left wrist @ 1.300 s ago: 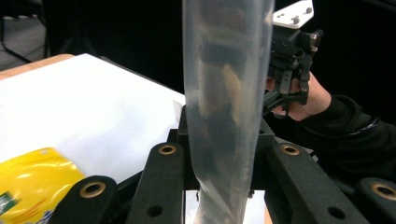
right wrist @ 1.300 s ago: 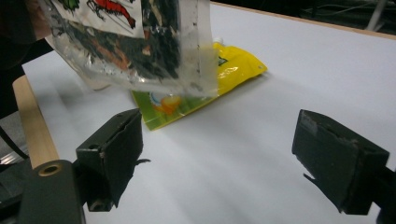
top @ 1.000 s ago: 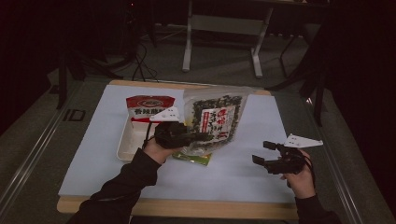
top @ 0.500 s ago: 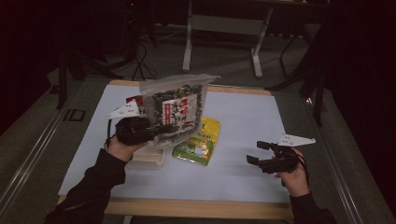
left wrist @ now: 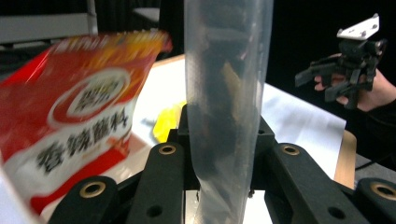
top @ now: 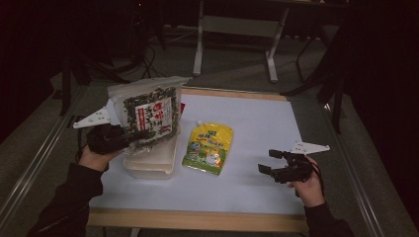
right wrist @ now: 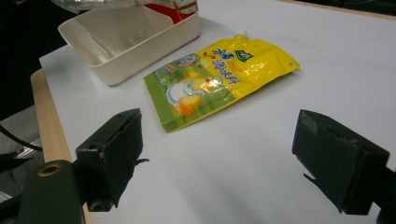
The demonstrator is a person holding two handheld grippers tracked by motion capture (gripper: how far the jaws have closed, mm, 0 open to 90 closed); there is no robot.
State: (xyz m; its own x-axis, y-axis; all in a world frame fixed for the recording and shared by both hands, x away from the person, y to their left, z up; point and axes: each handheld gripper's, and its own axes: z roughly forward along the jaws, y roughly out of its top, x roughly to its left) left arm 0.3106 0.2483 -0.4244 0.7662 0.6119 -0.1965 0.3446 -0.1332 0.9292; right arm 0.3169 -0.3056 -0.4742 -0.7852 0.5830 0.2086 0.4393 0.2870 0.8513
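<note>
High view showed two grippers, three food packs and one tray on one white table top. At the left, the left gripper sat in the person's left hand with its jaws clamped on the seaweed bag, the single clear pouch in the scene. That bag stood upright and raised above the tray, over the tray's left part, with its top edge tipped slightly to the right. It was see-through plastic packed with dark green-black flakes, and a white and red label with printed characters covered the middle of its front. Left gripper view caught the bag edge-on between the two black jaws as a narrow, glossy strip with dark contents behind the film. Beside it in that view stood one red pack, blurred, red and white with large dark characters; in the high view just a red corner of it peeked out behind the bag. The tray was one shallow cream box. Just right of the tray lay one yellow pouch, flat on the table, yellow above and green below, with a small spout at its top. Well apart at the right, the right gripper hovered low over the table in the right hand, jaws spread wide with nothing between them.
</note>
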